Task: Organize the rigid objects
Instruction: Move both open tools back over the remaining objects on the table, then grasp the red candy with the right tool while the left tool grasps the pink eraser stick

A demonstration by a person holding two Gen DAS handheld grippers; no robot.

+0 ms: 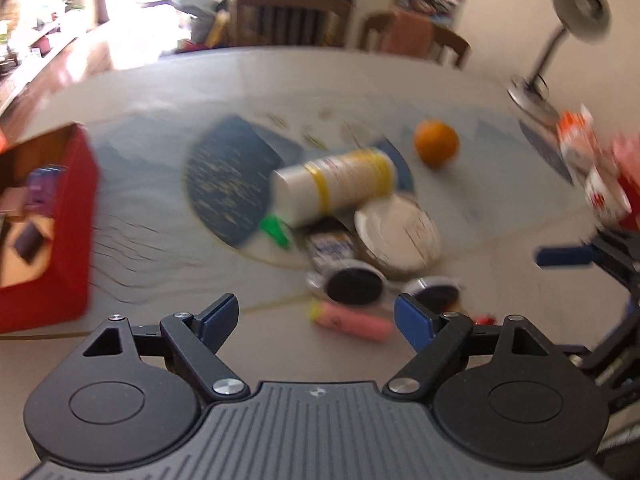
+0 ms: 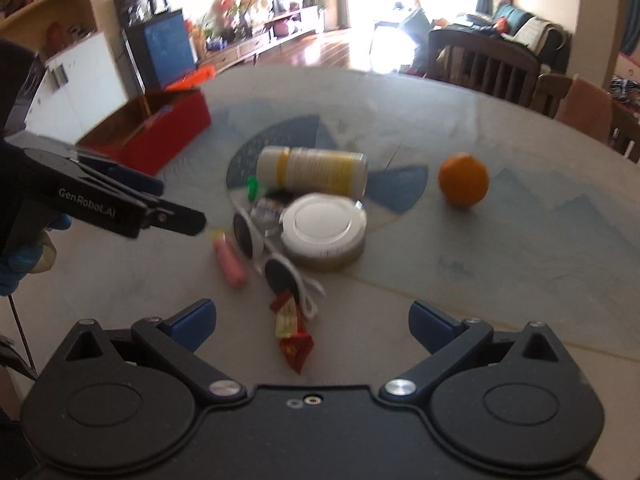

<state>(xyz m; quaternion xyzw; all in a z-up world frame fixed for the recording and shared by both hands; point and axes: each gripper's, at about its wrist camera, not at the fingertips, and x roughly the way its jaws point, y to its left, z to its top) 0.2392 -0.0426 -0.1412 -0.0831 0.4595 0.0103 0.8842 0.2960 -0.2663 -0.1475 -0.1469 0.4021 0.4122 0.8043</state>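
Observation:
A pile lies mid-table: a white bottle with yellow bands (image 1: pixel 336 184) (image 2: pixel 312 170) on its side, a round white-lidded tin (image 1: pixel 398 236) (image 2: pixel 324 230), white sunglasses with dark lenses (image 1: pixel 356 284) (image 2: pixel 260 252), a pink highlighter (image 1: pixel 352 322) (image 2: pixel 230 262), a green piece (image 1: pixel 276 232) (image 2: pixel 253 187) and a red candy wrapper (image 2: pixel 292 336). An orange (image 1: pixel 436 142) (image 2: pixel 463 178) sits apart to the right. My left gripper (image 1: pixel 316 316) is open and empty just before the highlighter. My right gripper (image 2: pixel 312 322) is open and empty over the wrapper.
An open red box (image 1: pixel 68 224) (image 2: pixel 160 132) with small items stands at the left of the table. A desk lamp (image 1: pixel 560 40) and red-white packets (image 1: pixel 588 160) are at the right. Chairs (image 2: pixel 488 64) line the far edge. The left view is motion-blurred.

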